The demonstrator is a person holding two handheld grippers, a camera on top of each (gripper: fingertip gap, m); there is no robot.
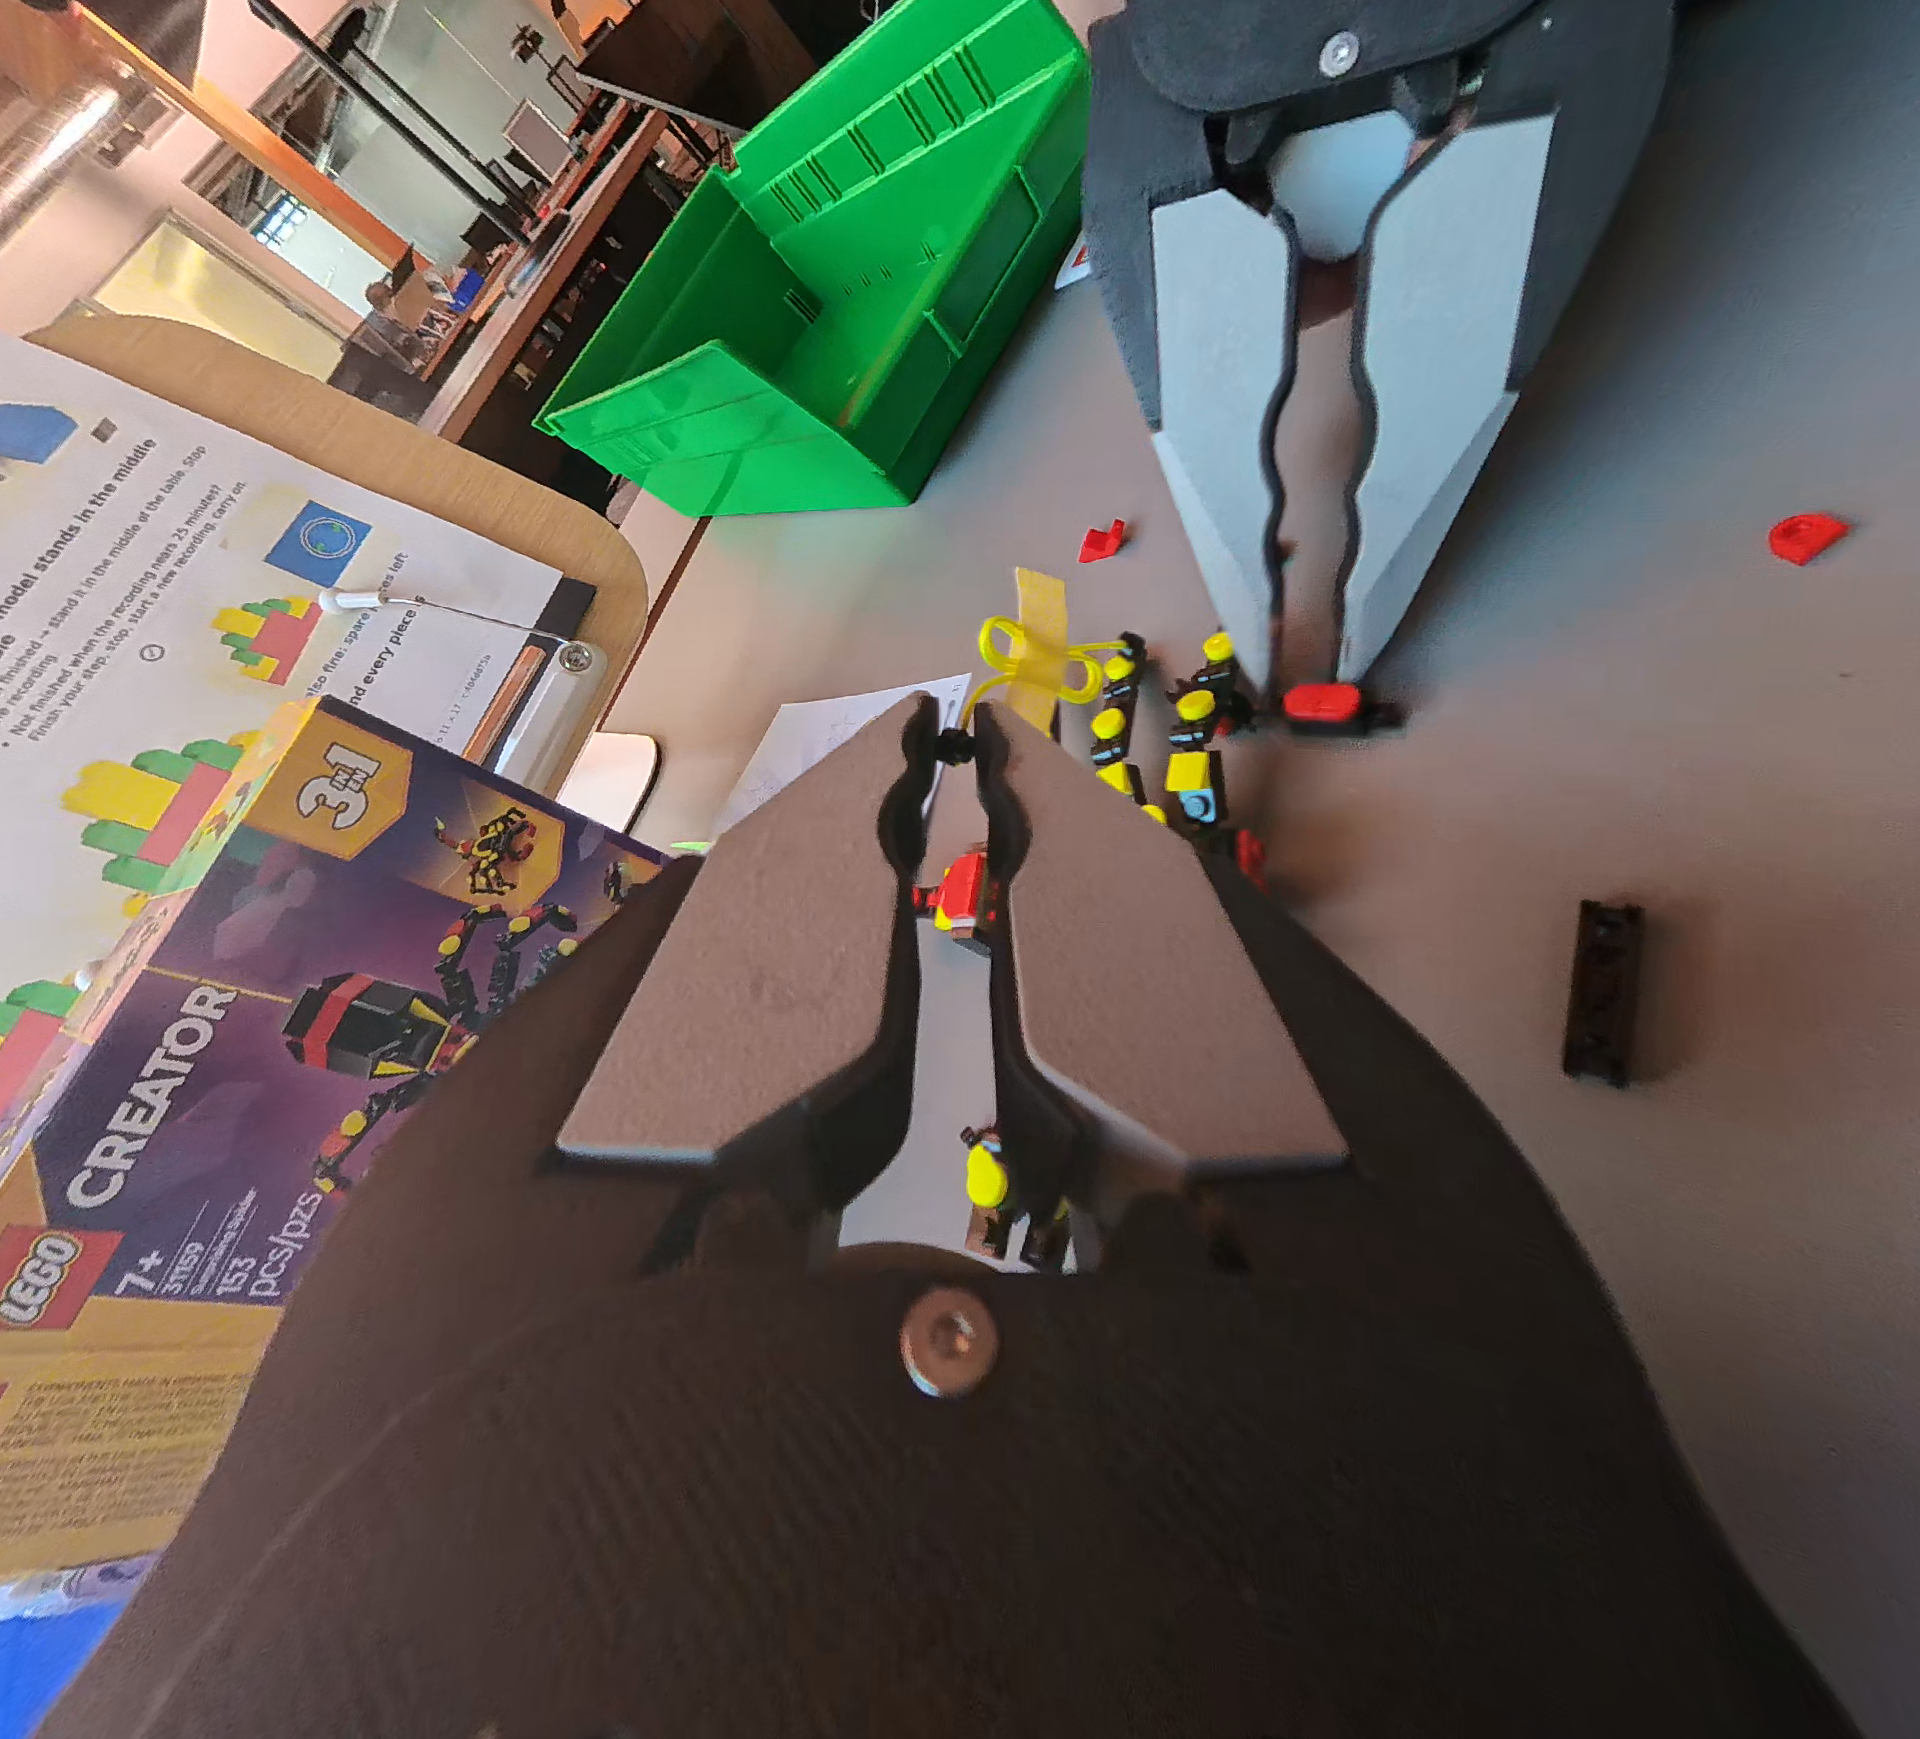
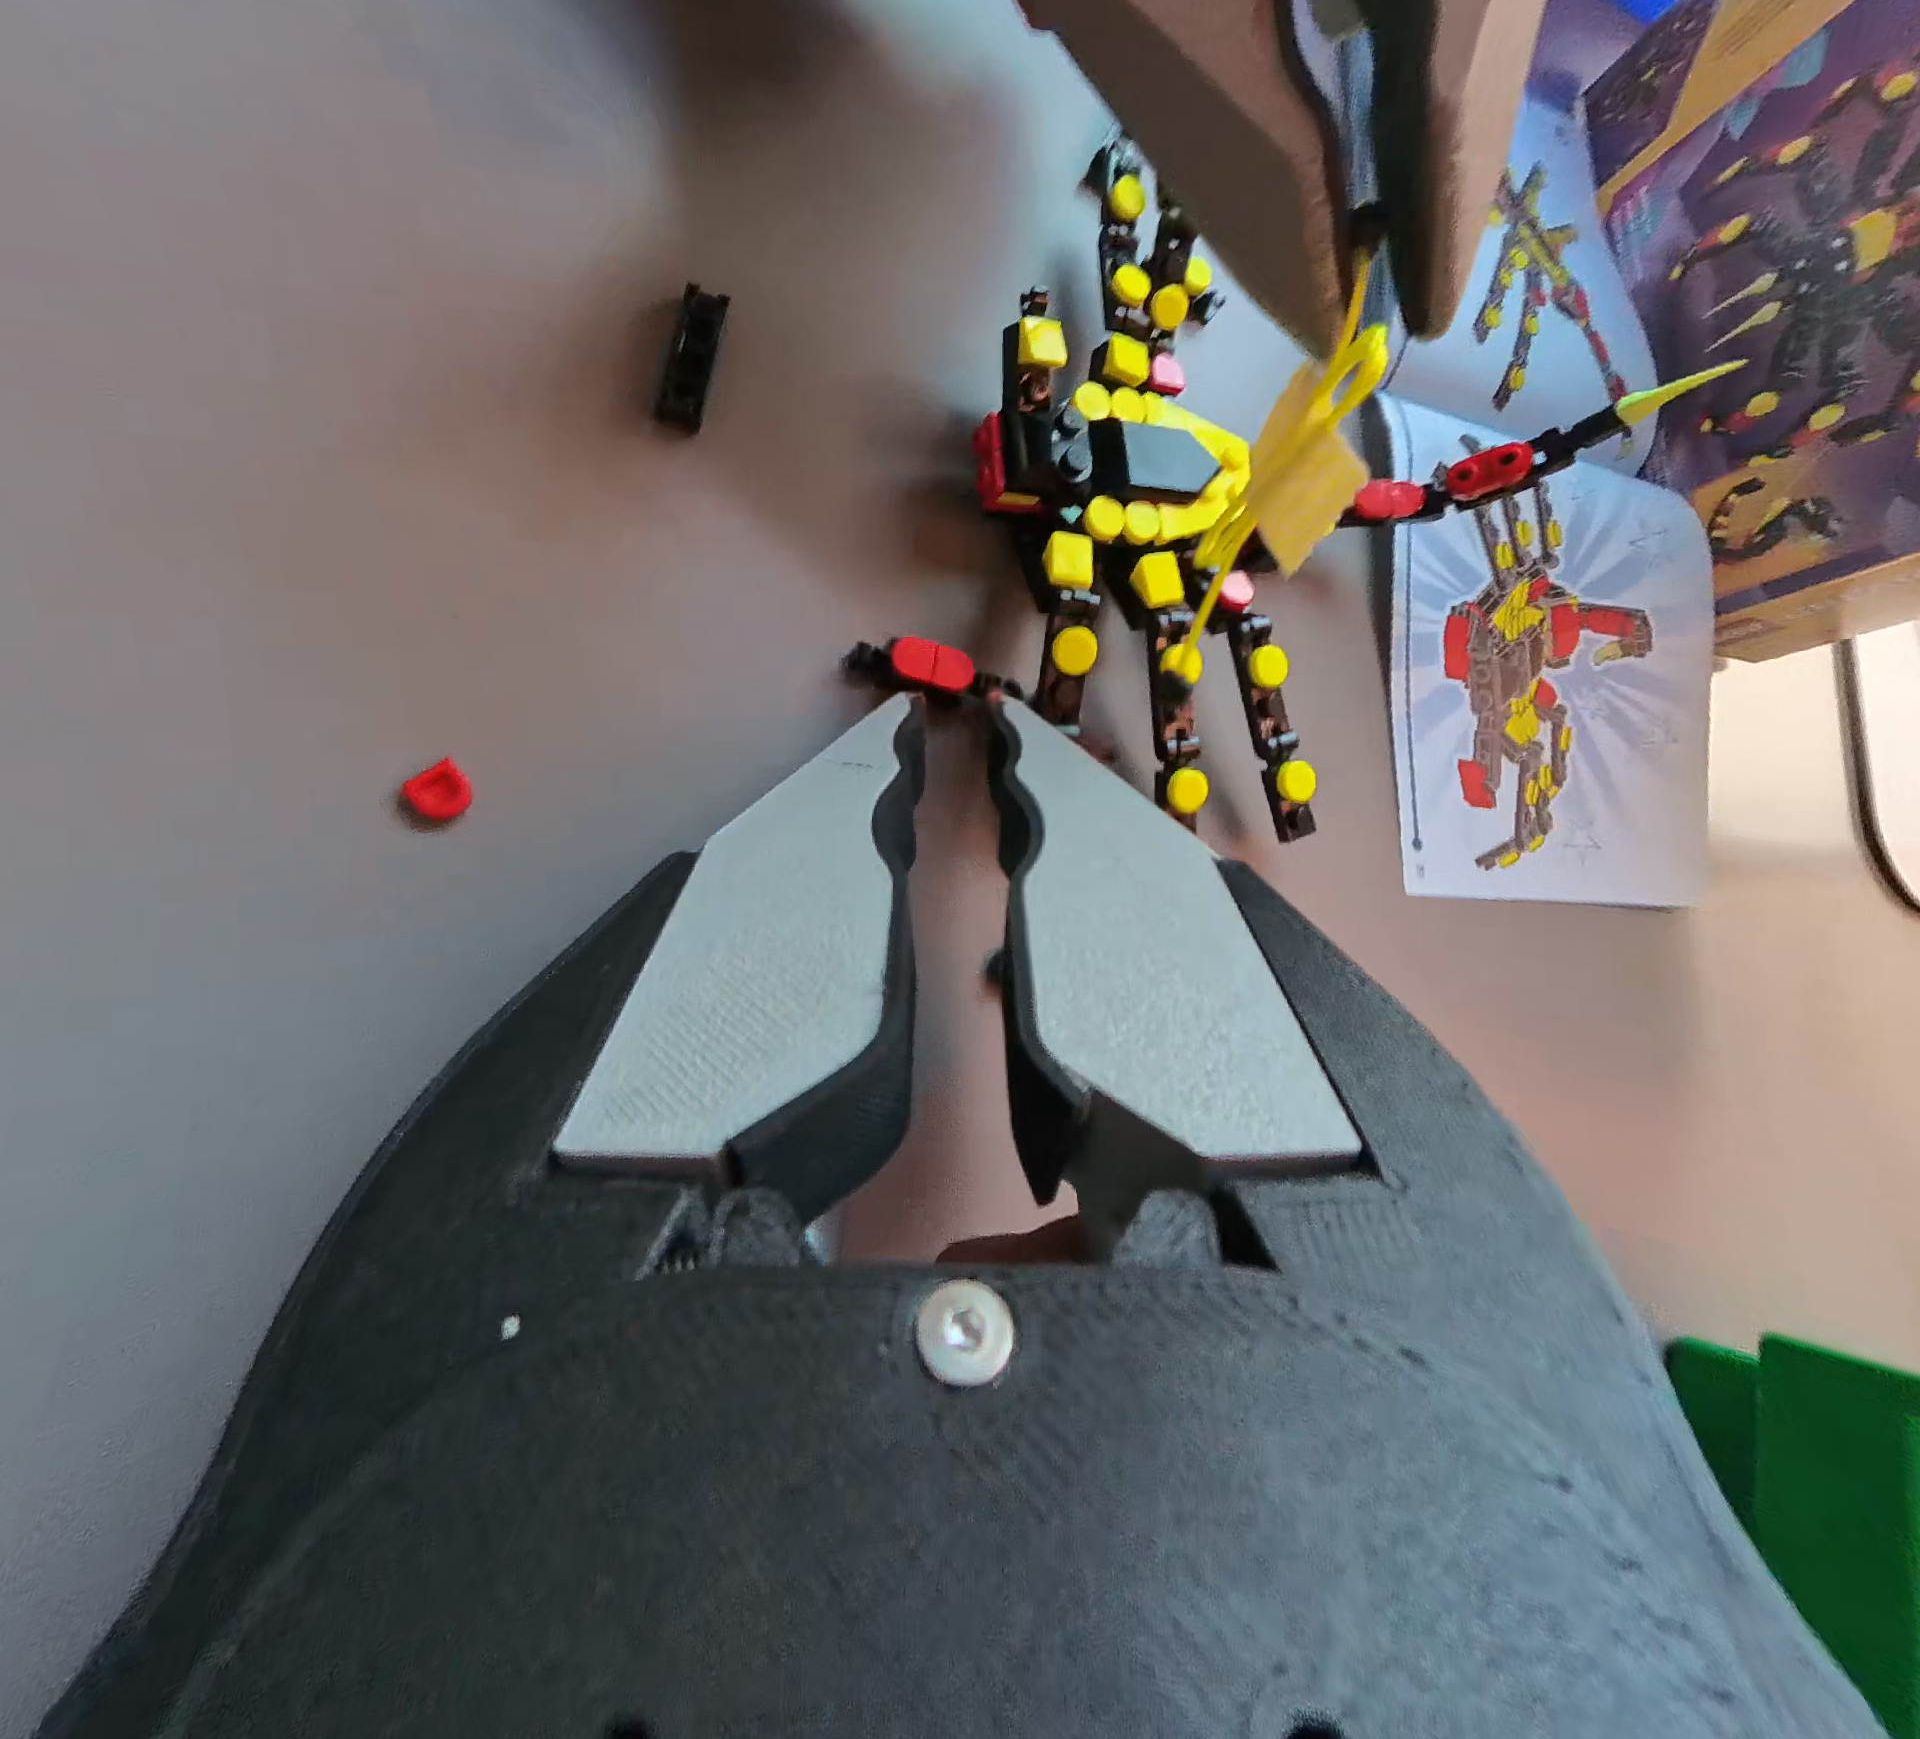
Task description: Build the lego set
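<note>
Green bin [image 1: 831, 318], tipped, nr lego box [image 1: 260, 1014]

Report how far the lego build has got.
Mostly done: the spider model stands on the table with body and legs attached. In hand: the right gripper sits at a red-topped segment; the left gripper pinches a yellow string. Left: a loose red piece and black plate.

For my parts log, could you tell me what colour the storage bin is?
Bright green bin, clearest in the left wrist view.
</note>
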